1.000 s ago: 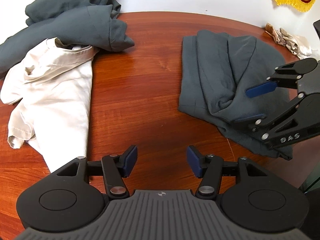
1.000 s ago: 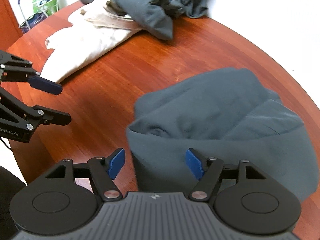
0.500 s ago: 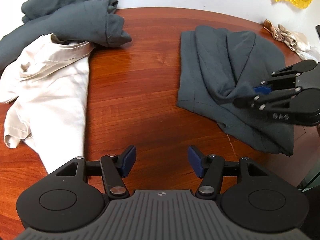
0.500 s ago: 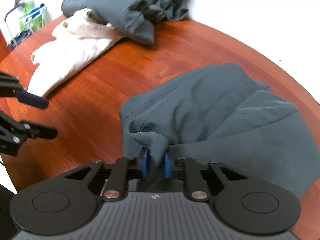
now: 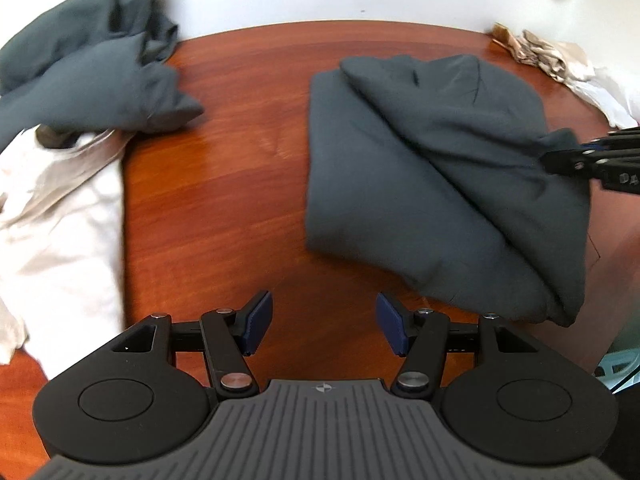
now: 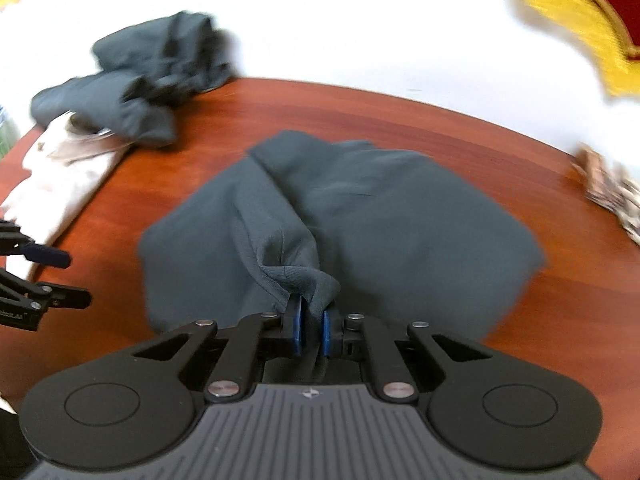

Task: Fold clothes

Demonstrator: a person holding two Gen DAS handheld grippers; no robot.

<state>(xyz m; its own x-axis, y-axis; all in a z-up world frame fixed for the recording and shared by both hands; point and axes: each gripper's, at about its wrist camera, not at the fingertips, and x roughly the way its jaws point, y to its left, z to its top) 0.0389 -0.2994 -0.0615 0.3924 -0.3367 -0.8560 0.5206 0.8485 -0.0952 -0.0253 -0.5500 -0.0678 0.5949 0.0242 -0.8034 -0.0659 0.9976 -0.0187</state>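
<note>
- The right gripper pinches a bunched corner of the dark grey garment; its jaws are closing on the fabric between the blue pads.
- The garment lies partly folded on the wooden table, its gripped corner lifted.
- The left gripper hovers over bare wood just beside the garment, jaws apart and holding nothing.
- A dark crumpled pile overlaps a cream garment at the table's left side.

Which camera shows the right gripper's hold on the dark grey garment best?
The right wrist view: the right gripper is closing on a bunched edge of the dark grey garment, seen up close. The left wrist view shows only its tip at the frame's right edge, fabric pulled toward it.
</note>
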